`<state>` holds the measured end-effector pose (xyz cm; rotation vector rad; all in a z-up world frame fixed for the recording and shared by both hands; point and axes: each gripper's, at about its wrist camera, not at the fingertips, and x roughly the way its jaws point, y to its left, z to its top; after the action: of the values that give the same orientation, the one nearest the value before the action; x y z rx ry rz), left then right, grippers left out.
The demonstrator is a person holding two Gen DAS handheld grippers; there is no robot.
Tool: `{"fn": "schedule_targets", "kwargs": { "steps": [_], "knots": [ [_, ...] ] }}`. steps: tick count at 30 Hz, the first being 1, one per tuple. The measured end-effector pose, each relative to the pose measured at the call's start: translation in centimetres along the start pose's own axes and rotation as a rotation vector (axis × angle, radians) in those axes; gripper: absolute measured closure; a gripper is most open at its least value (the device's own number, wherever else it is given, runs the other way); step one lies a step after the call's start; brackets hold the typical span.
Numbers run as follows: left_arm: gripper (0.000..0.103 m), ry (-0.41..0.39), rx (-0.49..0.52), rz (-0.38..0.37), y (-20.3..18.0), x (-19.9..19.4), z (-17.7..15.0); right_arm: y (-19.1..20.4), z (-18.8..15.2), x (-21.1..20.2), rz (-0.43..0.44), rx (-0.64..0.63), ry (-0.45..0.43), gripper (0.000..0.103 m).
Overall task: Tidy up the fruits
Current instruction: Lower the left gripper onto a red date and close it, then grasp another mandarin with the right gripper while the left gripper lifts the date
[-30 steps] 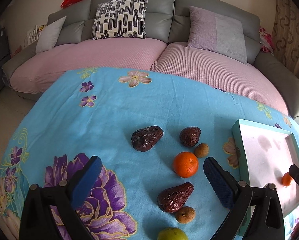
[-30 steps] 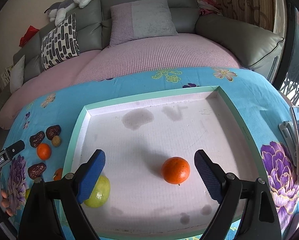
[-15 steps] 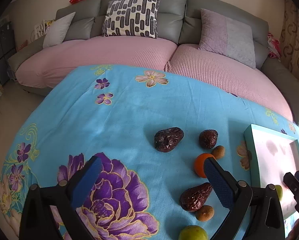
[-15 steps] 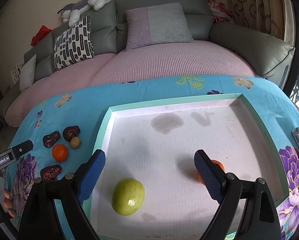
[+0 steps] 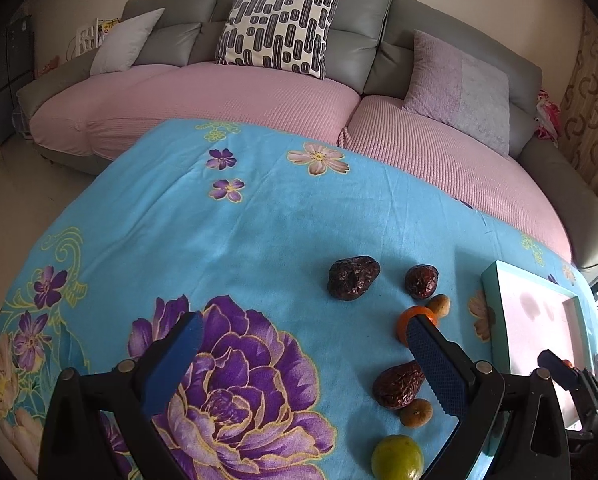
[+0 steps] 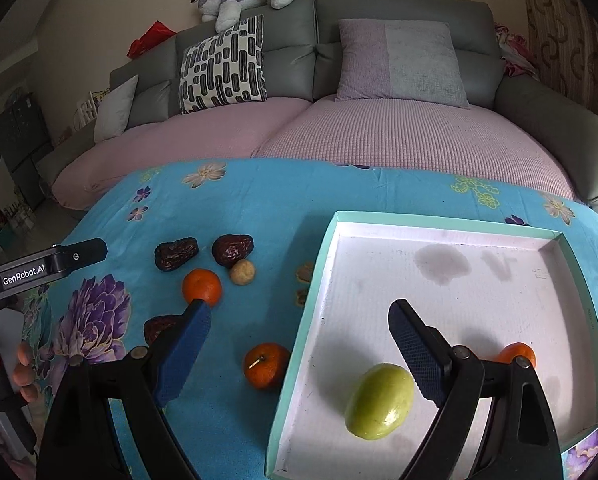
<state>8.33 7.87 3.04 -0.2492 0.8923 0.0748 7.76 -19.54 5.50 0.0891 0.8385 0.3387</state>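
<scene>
A teal-rimmed white tray (image 6: 319, 264) holds a green fruit (image 6: 380, 401) and an orange (image 6: 517, 353). On the blue floral cloth left of it lie two oranges (image 6: 201, 286) (image 6: 265, 365), dark dates (image 6: 176, 253) (image 6: 233, 249) and a small brown fruit (image 6: 242, 272). My right gripper (image 6: 299, 322) is open and empty above the tray's left rim. My left gripper (image 5: 305, 340) is open and empty over the cloth, left of the dates (image 5: 353, 277) (image 5: 399, 383), with a green fruit (image 5: 397, 458) near the bottom.
A pink-covered grey sofa (image 5: 239, 100) with cushions runs behind the table. The tray shows at the right in the left wrist view (image 5: 493, 300). The left gripper's body (image 6: 39, 268) and the hand holding it are at the left in the right wrist view.
Both grippers have swung left. The right gripper moved from over the tray's middle to its left rim, so the loose fruits came into view. Both stayed open.
</scene>
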Motion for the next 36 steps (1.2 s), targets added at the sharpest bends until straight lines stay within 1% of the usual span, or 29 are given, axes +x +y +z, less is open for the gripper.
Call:
{"fn": "schedule_targets", "kwargs": {
  "steps": [2,4,5,6,7,8,9,11,12,16,18,19,22,23,24,27,33,36],
  "knots": [
    [0.001,0.042,0.000,-0.031,-0.2,0.9,-0.4,1.1,-0.3,0.5,0.026,-0.030,0.029,0.013],
    [0.002,0.072,-0.004,-0.054,-0.5,1.5,-0.8,1.7,-0.7,1.3,0.021,-0.048,0.071,0.017],
    [0.005,0.080,0.001,-0.061,-0.8,1.6,-0.9,2.0,-0.9,1.7,0.020,-0.058,0.091,0.023],
    [0.007,0.086,0.009,-0.066,-1.1,1.8,-1.0,2.2,-1.2,2.0,0.020,-0.068,0.110,0.031],
    [0.008,0.094,0.017,-0.072,-1.4,2.0,-1.2,2.3,-1.4,2.3,0.021,-0.076,0.125,0.034],
    [0.012,0.104,0.024,-0.083,-1.7,2.2,-1.4,2.4,-1.5,2.5,0.019,-0.082,0.136,0.036],
    [0.014,0.115,0.027,-0.100,-1.9,2.4,-1.5,2.5,-1.6,2.6,0.016,-0.085,0.144,0.041],
    [0.016,0.141,0.029,-0.138,-2.5,2.8,-1.8,2.6,-1.6,2.8,0.010,-0.095,0.150,0.043],
    [0.018,0.150,0.032,-0.159,-2.7,2.9,-1.9,2.6,-1.6,2.8,0.009,-0.098,0.151,0.043],
    [0.026,0.173,0.048,-0.194,-3.6,3.5,-2.4,2.6,-1.7,2.6,0.010,-0.102,0.153,0.044],
    [0.038,0.189,0.052,-0.216,-4.0,3.8,-2.6,2.7,-1.7,2.6,0.005,-0.108,0.152,0.053],
    [0.040,0.198,0.054,-0.226,-4.2,4.0,-2.7,2.7,-1.7,2.6,0.003,-0.110,0.152,0.054],
    [0.041,0.223,0.065,-0.221,-4.6,4.6,-3.0,2.7,-1.7,2.6,0.002,-0.115,0.157,0.055],
    [0.043,0.230,0.067,-0.220,-4.7,4.8,-3.0,2.7,-1.7,2.6,-0.001,-0.119,0.158,0.055],
    [0.049,0.236,0.067,-0.222,-4.7,5.0,-3.1,2.8,-1.7,2.6,-0.002,-0.121,0.159,0.056],
    [0.061,0.249,0.058,-0.245,-4.8,5.3,-3.2,2.8,-1.7,2.7,0.000,-0.123,0.159,0.056],
    [0.062,0.242,0.050,-0.247,-5.0,5.3,-3.1,3.0,-1.7,2.8,-0.001,-0.125,0.157,0.058],
    [0.063,0.220,0.031,-0.240,-4.5,5.0,-2.9,3.2,-1.8,2.8,-0.002,-0.134,0.164,0.058]
  ]
}}
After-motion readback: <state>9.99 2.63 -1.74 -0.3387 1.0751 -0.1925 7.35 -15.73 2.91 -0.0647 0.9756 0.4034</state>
